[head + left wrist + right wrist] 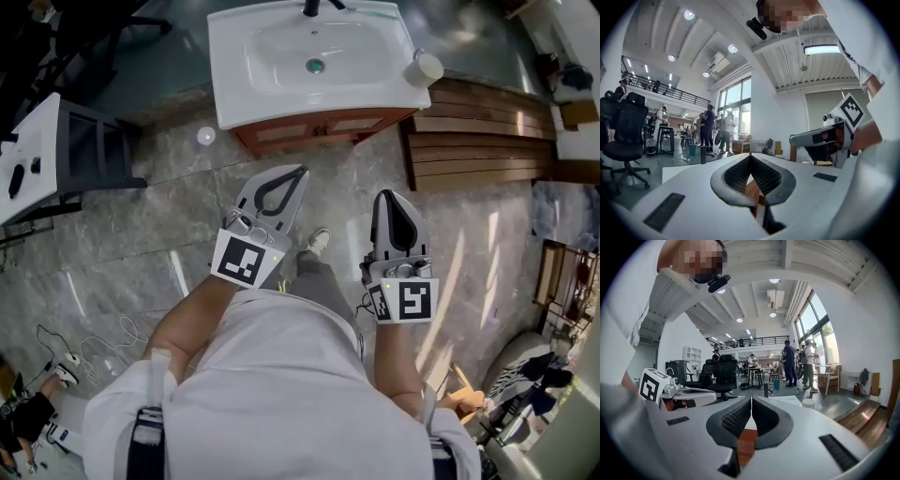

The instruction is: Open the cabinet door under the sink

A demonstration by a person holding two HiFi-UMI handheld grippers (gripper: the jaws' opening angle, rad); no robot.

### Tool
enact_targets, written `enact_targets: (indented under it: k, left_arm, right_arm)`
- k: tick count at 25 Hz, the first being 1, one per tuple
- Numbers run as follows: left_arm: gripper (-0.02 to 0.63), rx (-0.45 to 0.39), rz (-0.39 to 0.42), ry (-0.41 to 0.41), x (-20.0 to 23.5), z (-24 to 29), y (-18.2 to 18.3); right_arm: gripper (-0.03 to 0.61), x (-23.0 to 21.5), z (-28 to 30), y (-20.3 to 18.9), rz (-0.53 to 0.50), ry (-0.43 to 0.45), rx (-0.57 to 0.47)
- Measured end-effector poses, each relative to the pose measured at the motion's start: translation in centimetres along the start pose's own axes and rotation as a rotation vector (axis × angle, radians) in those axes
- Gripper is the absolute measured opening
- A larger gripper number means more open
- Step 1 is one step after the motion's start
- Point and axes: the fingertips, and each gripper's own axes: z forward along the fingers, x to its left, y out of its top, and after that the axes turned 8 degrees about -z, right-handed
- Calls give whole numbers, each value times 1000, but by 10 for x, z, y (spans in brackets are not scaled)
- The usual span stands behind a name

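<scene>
Beyond left claw (299, 172) and right claw (390, 195), cabinet door (281, 133), well apart

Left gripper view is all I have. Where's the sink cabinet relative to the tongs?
Observer: In the head view, the cabinet stands ahead of both grippers, under the white sink. The left gripper is short of it, not touching.
Operator: Doors?
Observer: Both front panels look flush with the frame; no door is swung out.
Operator: Right tongs?
Observer: The right gripper view shows the right gripper with its tips together and nothing held between them.
</scene>
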Motion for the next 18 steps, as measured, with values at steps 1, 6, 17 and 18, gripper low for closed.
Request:
enact_targets:
  k: [1, 6, 17, 18]
  left_arm:
    - [6, 10, 6, 4, 0, 2, -4]
    - [6, 70, 90, -17, 0, 21, -32]
    - [6, 170, 51, 26, 29, 60, -118]
    - [6, 171, 35, 35, 34, 63, -129]
  right_arm:
    - [34, -1, 3, -5, -1, 9, 7]
    - [34, -8, 28, -37, -17, 58, 24]
    - [35, -26, 84, -139, 27, 138, 61]
    - [34, -27, 89, -151, 24, 144, 69]
